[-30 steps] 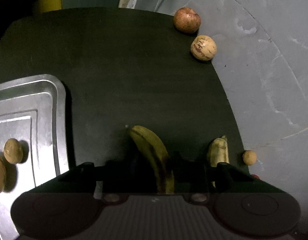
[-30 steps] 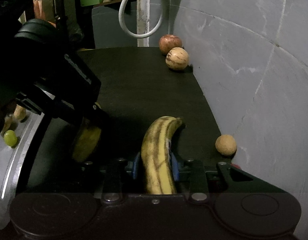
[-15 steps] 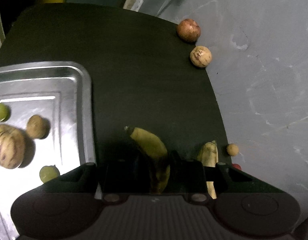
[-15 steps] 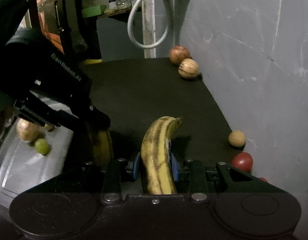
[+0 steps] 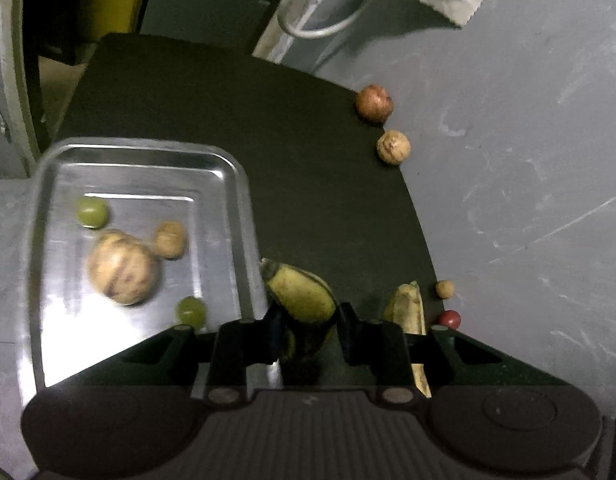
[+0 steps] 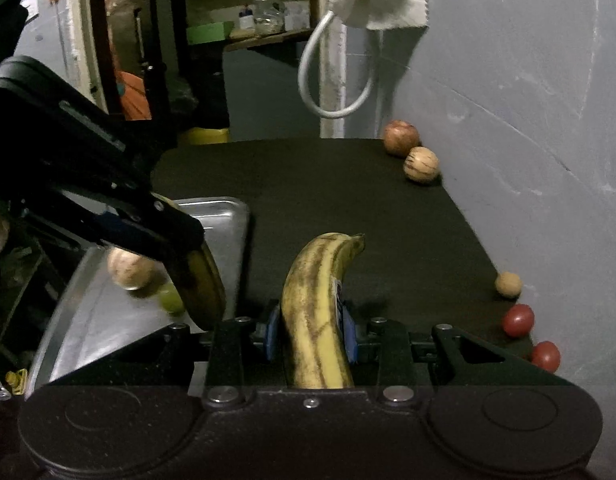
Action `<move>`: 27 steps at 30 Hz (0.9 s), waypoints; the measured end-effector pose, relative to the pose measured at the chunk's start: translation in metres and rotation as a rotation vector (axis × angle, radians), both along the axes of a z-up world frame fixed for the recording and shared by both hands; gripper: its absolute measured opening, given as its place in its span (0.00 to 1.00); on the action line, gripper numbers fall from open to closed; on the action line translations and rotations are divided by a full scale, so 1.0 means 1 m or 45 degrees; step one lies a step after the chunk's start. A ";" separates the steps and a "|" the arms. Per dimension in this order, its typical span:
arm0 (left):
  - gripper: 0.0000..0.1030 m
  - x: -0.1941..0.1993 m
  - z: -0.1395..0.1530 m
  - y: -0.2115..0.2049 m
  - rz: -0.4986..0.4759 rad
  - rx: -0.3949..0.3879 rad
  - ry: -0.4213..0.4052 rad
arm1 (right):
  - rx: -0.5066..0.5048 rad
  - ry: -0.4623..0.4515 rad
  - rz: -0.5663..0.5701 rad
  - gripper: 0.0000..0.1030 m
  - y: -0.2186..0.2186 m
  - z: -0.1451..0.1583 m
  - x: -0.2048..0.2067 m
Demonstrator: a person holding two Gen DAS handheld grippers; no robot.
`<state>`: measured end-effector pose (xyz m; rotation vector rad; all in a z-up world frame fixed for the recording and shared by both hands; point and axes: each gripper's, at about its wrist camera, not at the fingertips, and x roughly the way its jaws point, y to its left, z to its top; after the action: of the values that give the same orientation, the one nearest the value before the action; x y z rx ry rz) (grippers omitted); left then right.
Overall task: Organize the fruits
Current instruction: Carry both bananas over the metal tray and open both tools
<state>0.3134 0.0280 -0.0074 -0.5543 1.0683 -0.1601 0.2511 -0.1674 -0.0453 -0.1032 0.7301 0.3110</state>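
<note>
My left gripper (image 5: 306, 328) is shut on a yellow banana (image 5: 302, 294) and holds it above the right rim of a metal tray (image 5: 238, 184). The tray holds a striped melon (image 5: 122, 268), a small brown fruit (image 5: 170, 239) and two green grapes (image 5: 92, 211). My right gripper (image 6: 309, 334) is shut on a second spotted banana (image 6: 315, 304), held above the black mat (image 6: 327, 200). The left gripper and its banana (image 6: 204, 284) show at the left of the right wrist view, over the tray (image 6: 224, 216).
An apple (image 6: 401, 137) and a striped melon (image 6: 421, 165) lie at the mat's far right edge by the grey wall. A small brown fruit (image 6: 508, 284) and two red tomatoes (image 6: 517, 320) lie near right. A white cable loop (image 6: 335, 76) hangs behind.
Both grippers have risen with their bananas. The left gripper has moved left toward the tray, so more of the tray and its fruit show now.
</note>
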 end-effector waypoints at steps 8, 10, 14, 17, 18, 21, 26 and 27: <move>0.30 -0.041 0.013 0.053 0.059 0.032 0.012 | 0.025 0.004 0.084 0.32 0.044 -0.001 -0.022; 0.30 -0.050 0.012 0.065 0.081 0.040 0.034 | 0.027 0.008 0.111 0.32 0.055 -0.003 -0.024; 0.30 -0.061 0.004 0.083 0.115 0.045 0.082 | 0.026 0.022 0.149 0.32 0.075 -0.011 -0.028; 0.30 -0.063 -0.003 0.095 0.121 0.049 0.123 | 0.023 0.033 0.160 0.32 0.085 -0.019 -0.028; 0.30 -0.063 -0.004 0.098 0.118 0.055 0.129 | 0.020 0.040 0.160 0.32 0.088 -0.022 -0.028; 0.30 -0.059 -0.011 0.102 0.095 0.057 0.168 | 0.001 0.051 0.162 0.32 0.093 -0.029 -0.028; 0.30 -0.047 -0.025 0.105 0.047 0.065 0.240 | -0.056 0.049 0.175 0.32 0.097 -0.040 -0.029; 0.30 -0.044 -0.026 0.104 0.033 0.076 0.244 | -0.065 0.047 0.177 0.32 0.098 -0.041 -0.029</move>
<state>0.2693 0.1317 -0.0334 -0.5373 1.2471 -0.0528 0.2217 -0.0695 -0.0867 -0.1975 0.7693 0.4282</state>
